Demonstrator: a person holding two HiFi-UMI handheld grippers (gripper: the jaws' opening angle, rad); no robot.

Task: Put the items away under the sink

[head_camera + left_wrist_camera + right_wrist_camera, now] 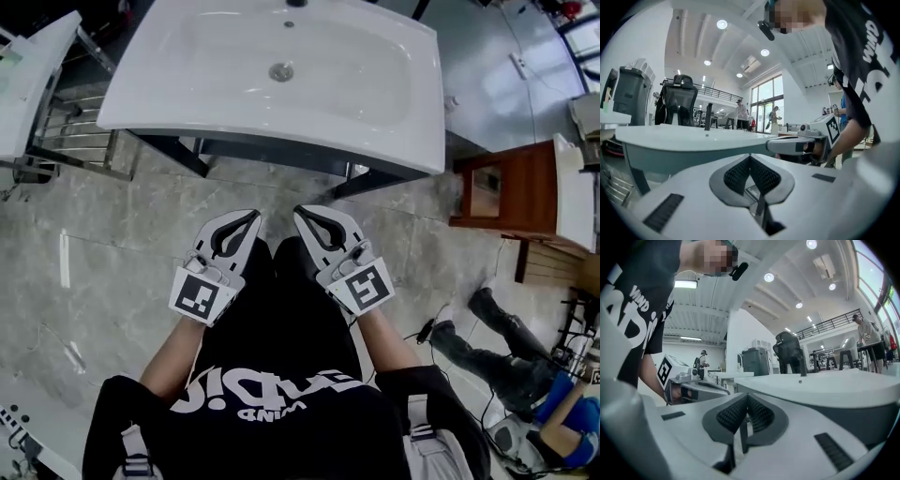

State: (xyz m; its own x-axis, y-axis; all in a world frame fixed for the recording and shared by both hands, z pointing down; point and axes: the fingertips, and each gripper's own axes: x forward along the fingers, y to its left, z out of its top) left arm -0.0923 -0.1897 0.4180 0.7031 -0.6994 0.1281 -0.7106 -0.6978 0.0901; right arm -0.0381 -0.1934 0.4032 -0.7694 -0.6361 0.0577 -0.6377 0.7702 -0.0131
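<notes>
The white sink [187, 94] stands on a dark frame [267, 150] just ahead of me. Both grippers are held close together in front of my black shirt, below the sink's front edge. The left gripper [242, 221] is shut with nothing between its jaws, and so is the right gripper [316, 217]. In the left gripper view the ribbed pads [738, 174] meet, with the sink's edge [670, 140] level ahead and the right gripper [797, 144] alongside. The right gripper view shows its pads [758, 416] closed, the sink [825, 385] ahead, and the left gripper [693, 390] beside it. No loose items are visible.
A wooden cabinet [511, 192] stands right of the sink. A metal rack [75, 122] and another white basin [33, 66] are at the left. Another person's legs [487, 337] stretch across the grey tiled floor [122, 244] at the right.
</notes>
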